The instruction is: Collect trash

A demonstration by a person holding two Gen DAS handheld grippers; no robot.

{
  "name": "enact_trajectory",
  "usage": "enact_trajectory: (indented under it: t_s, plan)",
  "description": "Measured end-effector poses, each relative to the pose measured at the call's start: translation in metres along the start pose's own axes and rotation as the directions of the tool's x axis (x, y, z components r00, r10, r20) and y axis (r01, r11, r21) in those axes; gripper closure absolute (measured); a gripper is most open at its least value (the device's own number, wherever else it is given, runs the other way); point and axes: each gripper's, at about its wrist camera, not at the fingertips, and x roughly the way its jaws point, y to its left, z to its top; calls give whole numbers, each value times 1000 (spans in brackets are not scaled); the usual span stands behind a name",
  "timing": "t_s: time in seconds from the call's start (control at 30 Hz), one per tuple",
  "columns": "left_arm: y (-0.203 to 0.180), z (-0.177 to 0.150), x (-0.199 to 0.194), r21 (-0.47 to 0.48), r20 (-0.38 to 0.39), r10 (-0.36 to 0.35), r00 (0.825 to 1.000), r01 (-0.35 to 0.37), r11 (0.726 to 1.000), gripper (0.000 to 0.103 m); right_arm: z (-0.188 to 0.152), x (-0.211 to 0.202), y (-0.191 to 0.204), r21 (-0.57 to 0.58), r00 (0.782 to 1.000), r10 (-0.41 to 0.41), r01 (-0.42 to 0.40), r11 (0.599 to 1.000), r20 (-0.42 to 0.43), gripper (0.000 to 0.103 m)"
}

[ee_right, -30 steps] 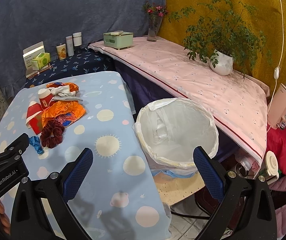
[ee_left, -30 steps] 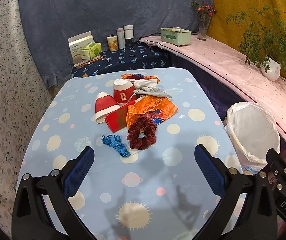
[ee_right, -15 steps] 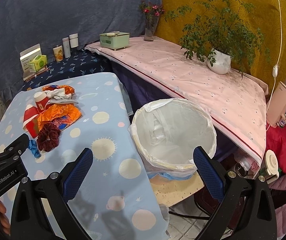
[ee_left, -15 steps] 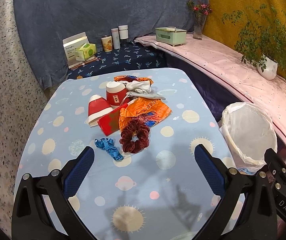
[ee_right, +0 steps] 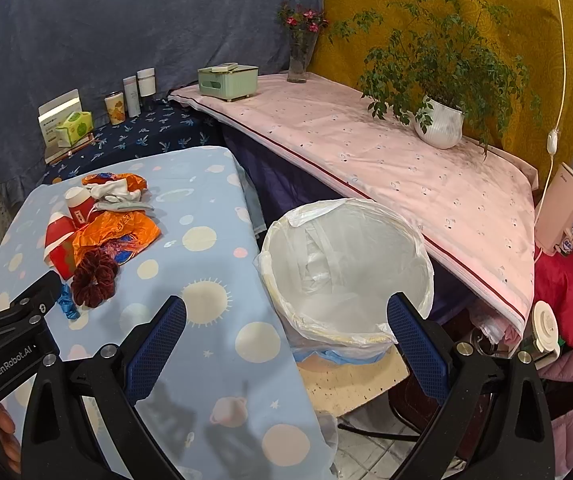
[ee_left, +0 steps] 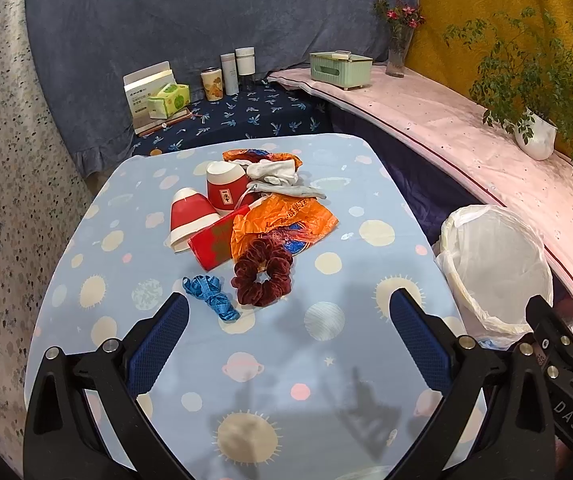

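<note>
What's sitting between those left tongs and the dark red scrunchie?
Nothing but bare tablecloth separates the left tongs from the scrunchie, seen in the left wrist view.

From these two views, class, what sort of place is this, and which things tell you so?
Probably a room in a home, set up for recording: a cloth-covered table, a potted plant on a pink-covered ledge, and a lined bin.

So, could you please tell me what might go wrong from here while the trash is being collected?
1. The maroon scrunchie and blue ribbon lie nearest the open left gripper; they may not be trash.
2. The orange wrapper overlaps the red packet, so one grab could drag both.
3. The lined bin stands off the table's edge; drops could miss.
</note>
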Motion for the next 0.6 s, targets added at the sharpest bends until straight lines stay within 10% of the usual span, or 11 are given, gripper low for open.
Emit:
enact_trajectory:
  t_s: [0.6]
  plan:
    - [-6,-5,-3,-3,-2,2,1000,-2,1000,7,-1,0,-4,7,1000,1,-1,1000,4,7]
